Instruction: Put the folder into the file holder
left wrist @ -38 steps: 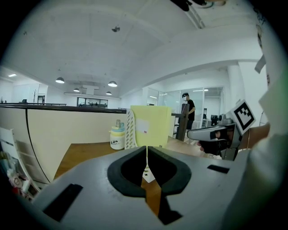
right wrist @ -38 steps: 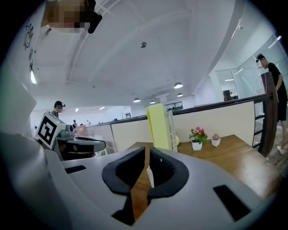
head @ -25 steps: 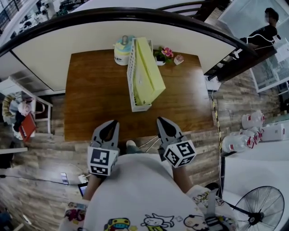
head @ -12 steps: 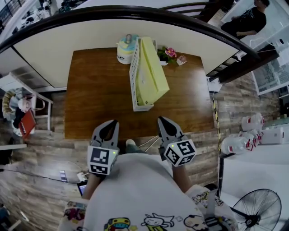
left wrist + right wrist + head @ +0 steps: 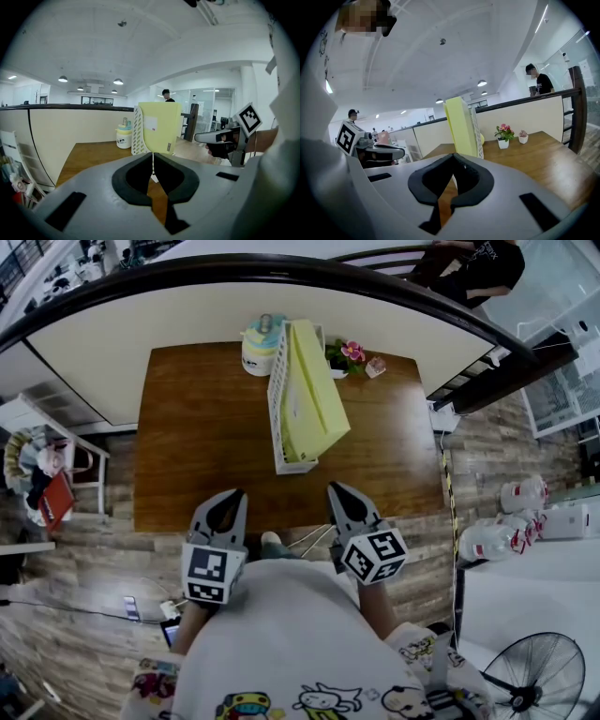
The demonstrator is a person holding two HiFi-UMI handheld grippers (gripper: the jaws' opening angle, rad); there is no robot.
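A pale yellow folder (image 5: 311,395) stands upright inside the white slotted file holder (image 5: 275,390) at the far middle of the brown table (image 5: 197,442). In the left gripper view the folder (image 5: 161,126) and holder (image 5: 137,133) stand straight ahead, well beyond the jaws. My left gripper (image 5: 225,504) and right gripper (image 5: 339,499) hover side by side over the table's near edge, well short of the holder. Both are shut with nothing between their tips. The right gripper view shows the folder (image 5: 461,126) edge-on.
A cream and blue jar (image 5: 257,343) sits left of the holder at the table's back. A small potted flower (image 5: 341,354) and a tiny pot (image 5: 373,366) stand to its right. A low partition wall (image 5: 103,343) runs behind the table. A person (image 5: 473,263) stands at the far right.
Both grippers stay where they were. The person at the far right has walked leftward along the back.
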